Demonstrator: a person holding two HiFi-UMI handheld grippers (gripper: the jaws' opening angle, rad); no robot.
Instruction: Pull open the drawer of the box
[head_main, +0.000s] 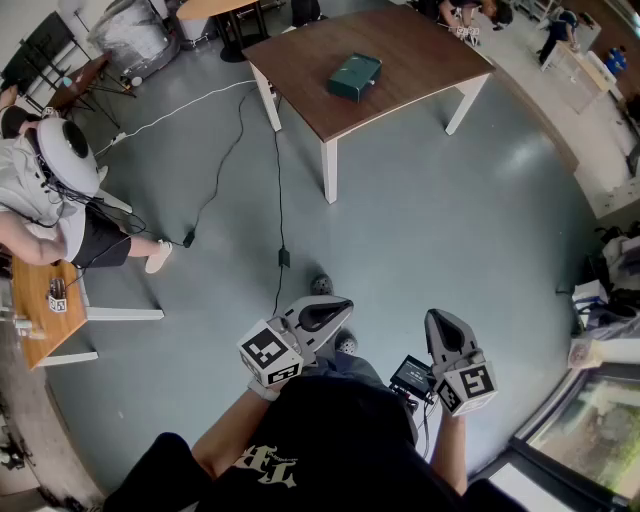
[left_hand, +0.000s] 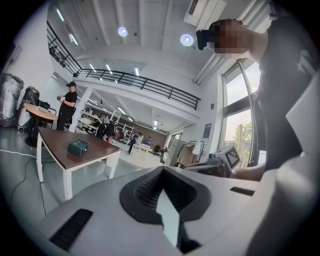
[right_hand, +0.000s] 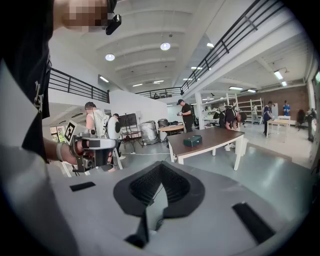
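A dark green box (head_main: 355, 76) lies on a brown table (head_main: 420, 40) with white legs, far ahead of me across the grey floor. It also shows small in the left gripper view (left_hand: 78, 147) and the right gripper view (right_hand: 192, 141). Its drawer looks closed from here. My left gripper (head_main: 335, 308) and right gripper (head_main: 440, 318) are held close to my body, well short of the table. In both gripper views the left gripper (left_hand: 162, 172) and the right gripper (right_hand: 160, 167) have their jaws together with nothing between them.
A person in a white helmet (head_main: 50, 190) sits at the left beside a small wooden desk (head_main: 35, 320). Cables (head_main: 278, 180) run over the floor toward the table. Clutter and a glass wall (head_main: 590, 420) line the right side. Other people stand beyond the table.
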